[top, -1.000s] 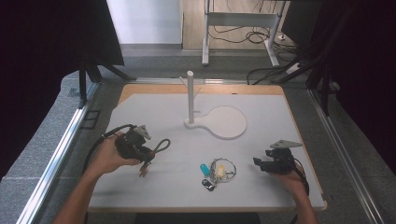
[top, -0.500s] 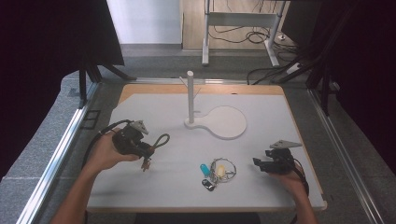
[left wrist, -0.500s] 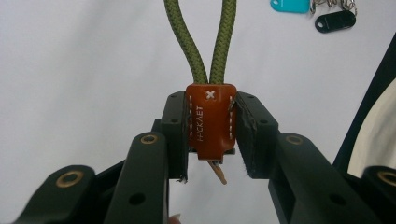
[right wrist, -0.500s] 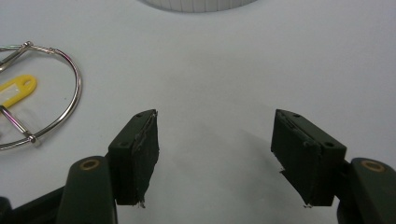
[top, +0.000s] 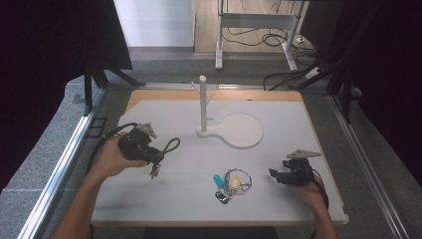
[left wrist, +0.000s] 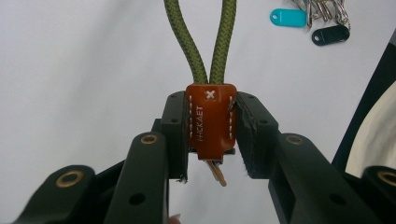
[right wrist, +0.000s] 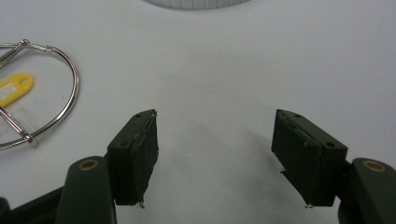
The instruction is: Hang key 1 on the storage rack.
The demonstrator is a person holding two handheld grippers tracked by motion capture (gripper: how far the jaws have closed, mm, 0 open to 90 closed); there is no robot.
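white table (top: 298,129); clamped leather tab (left wrist: 210,122)

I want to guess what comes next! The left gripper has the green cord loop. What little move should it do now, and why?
Probably lift the cord loop toward the white post. The left gripper is shut on the loop's brown leather tab, so the grip looks ready, and the post stands free beyond it. The right gripper is open and holds nothing.

Grey carpet floor (top: 45,149), dark curtains (top: 50,45) both sides, white wall (top: 149,22) at back, desk frame (top: 259,20) w/ tangled cables (top: 249,37), daylight
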